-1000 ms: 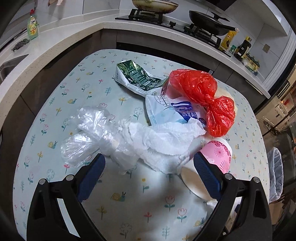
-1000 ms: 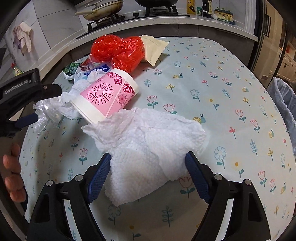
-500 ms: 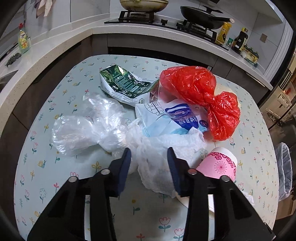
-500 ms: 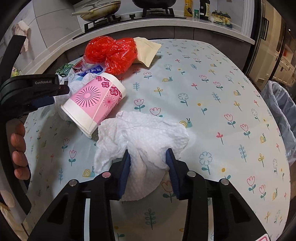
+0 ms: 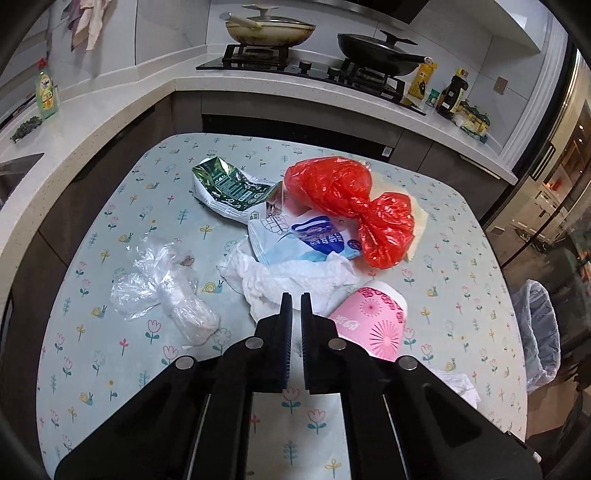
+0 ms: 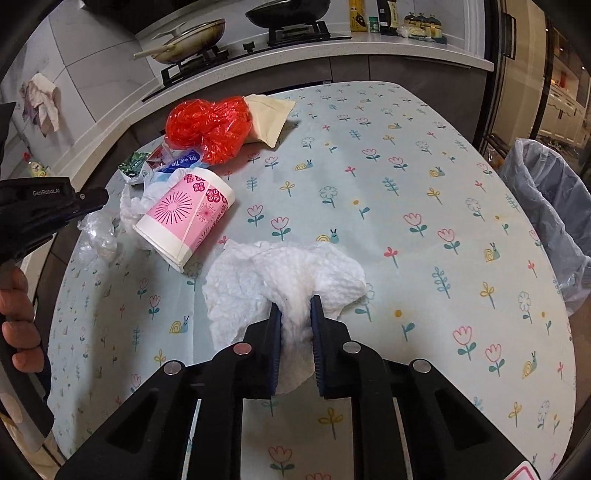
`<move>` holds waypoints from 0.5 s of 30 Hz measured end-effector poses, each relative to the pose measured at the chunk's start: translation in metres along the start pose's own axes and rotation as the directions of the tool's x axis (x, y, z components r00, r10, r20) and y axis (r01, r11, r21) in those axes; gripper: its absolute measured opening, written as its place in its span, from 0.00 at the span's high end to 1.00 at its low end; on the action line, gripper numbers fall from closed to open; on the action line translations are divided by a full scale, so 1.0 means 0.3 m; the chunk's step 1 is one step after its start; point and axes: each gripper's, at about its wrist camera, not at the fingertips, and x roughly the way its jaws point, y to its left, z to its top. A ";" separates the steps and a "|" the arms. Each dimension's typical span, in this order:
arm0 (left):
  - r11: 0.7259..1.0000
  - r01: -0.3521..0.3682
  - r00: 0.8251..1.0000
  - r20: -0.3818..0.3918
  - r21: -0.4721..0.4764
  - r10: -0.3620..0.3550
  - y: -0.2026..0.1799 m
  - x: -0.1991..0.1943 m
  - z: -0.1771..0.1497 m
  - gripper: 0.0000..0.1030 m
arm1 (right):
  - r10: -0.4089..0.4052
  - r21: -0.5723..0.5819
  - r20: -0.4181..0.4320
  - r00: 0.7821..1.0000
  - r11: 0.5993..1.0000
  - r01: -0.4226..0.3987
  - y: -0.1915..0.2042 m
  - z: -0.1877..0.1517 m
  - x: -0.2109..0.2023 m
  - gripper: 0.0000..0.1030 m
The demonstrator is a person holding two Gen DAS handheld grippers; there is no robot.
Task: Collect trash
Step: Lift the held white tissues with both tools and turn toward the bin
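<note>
Pinching paper towel [image 6: 284,280] in your right gripper [image 6: 294,306] | left gripper [image 5: 294,306] fingers nearly pressed together, gripping nothing visible | risk: loose towel could slip out when lifted.

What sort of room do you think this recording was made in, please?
Most likely a home kitchen: a gas hob carries a lidded pan and a black wok, sauce bottles line the counter, and a lined bin stands beside the flower-print table.
</note>
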 end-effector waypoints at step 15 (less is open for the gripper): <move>0.992 0.117 0.988 0.097 0.041 -0.120 -0.133 -0.298 -0.038 0.96 | 0.015 0.093 0.152 0.988 0.995 -0.029 -0.181 -0.001 -0.266 0.86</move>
